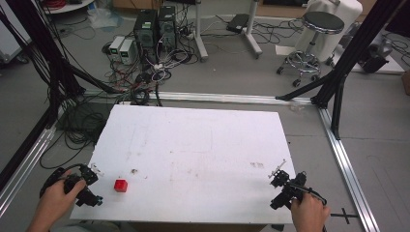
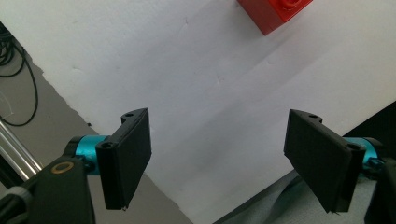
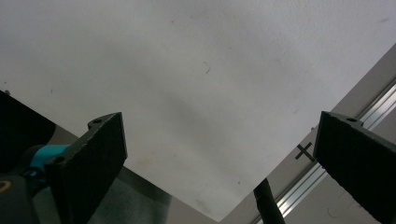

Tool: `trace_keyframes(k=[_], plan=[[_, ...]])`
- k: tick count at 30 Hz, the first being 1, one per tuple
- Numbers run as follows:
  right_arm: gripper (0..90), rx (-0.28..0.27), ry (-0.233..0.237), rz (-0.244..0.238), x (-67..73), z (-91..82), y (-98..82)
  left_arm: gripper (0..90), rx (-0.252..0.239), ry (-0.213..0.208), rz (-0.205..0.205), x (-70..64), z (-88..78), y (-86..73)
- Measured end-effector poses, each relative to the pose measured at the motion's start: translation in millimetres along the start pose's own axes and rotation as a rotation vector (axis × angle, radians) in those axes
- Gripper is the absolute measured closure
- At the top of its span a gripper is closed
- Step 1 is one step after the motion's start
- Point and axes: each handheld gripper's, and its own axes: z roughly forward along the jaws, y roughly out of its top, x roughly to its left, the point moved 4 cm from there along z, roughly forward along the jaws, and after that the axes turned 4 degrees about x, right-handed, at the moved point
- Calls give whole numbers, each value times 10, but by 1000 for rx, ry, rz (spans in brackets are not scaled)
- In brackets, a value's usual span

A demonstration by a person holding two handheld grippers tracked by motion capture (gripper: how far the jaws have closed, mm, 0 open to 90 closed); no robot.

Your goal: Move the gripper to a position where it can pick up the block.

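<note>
Sitting lower left on the bare white worktop (image 1: 193, 140), a red block (image 1: 121, 185) lies just right of the left gripper (image 1: 92, 186); both it and the right gripper (image 1: 280, 186) gape wide, empty.

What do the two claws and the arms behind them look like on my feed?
Both the left claw and the right claw have flat, rectangular black jaws on turquoise cylindrical mounts; the left body carries a brass-coloured ring. The high view shows black bodies with trailing black cables. The forearms are bare, no sleeves visible.
</note>
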Motion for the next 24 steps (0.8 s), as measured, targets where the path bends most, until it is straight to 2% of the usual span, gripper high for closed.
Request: trace_keyframes(k=[9, 14, 18, 21, 24], plan=[[19, -2, 0, -2, 6, -4, 5, 235, -1, -10, 4, -1, 3, -9], [19, -3, 3, -5, 1, 10, -7, 235, -5, -3, 30, 10, -18, -8], [19, 1, 6, -3, 2, 12, -21, 235, 6, 27, 86, 27, -18, 7], [19, -1, 6, -1, 6, 12, -16, 235, 16, 26, 138, 23, -13, 13], [19, -7, 4, -6, 11, 12, 4, 235, 23, 46, 180, 46, -13, 29]])
